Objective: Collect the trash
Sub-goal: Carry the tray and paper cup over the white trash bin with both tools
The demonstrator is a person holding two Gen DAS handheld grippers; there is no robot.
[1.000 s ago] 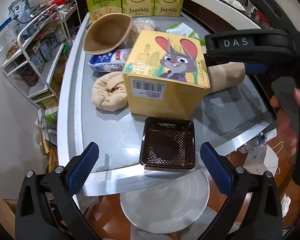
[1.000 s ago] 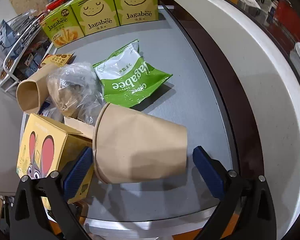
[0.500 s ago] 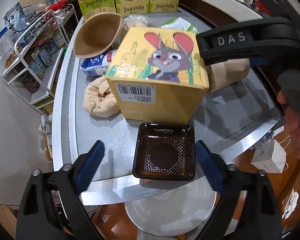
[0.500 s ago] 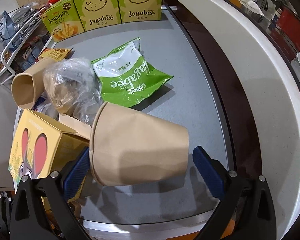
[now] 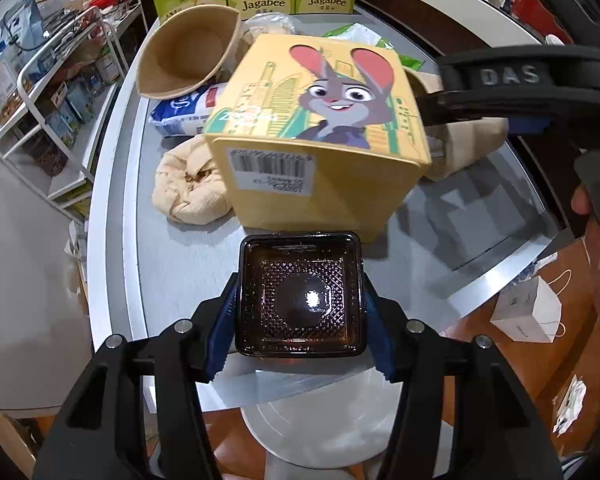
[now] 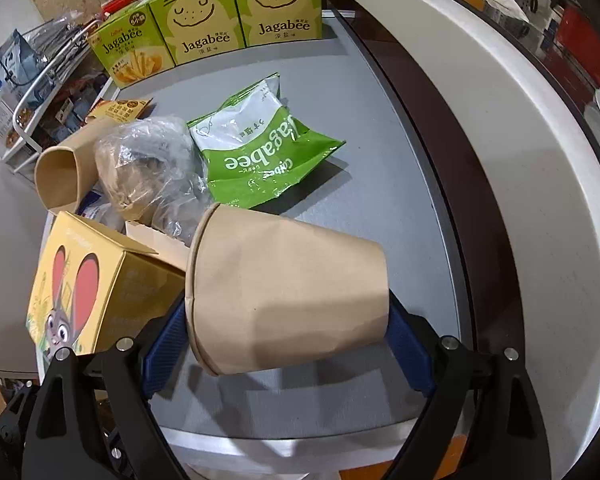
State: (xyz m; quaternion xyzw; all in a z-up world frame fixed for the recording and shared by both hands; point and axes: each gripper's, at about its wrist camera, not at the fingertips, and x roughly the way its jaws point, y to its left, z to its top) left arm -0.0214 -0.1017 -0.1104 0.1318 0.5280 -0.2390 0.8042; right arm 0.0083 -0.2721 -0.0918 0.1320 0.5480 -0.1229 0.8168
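Observation:
A black plastic tray (image 5: 300,246) sits at the near edge of the grey table (image 5: 172,260), just in front of a yellow rabbit box (image 5: 320,128). My left gripper (image 5: 300,312) is closing, and its blue pads (image 5: 230,312) press on the tray's two sides. In the right wrist view a brown paper cup (image 6: 284,280) lies on its side, rim to the left. My right gripper (image 6: 286,324) is closing too, one pad at the rim and the other (image 6: 404,344) at the base.
Behind the cup lie a green Jagabee bag (image 6: 260,152), a clear bag of brown waste (image 6: 148,168) and a second paper cup (image 6: 60,176). Jagabee boxes (image 6: 204,36) line the back. A crumpled beige wrapper (image 5: 192,188) and a wire rack (image 5: 40,100) are at left; a white counter (image 6: 500,140) bounds the right.
The left gripper's jaws closed from wide open onto the black tray as it came nearer. The right gripper's jaws drew in against the ends of the paper cup.

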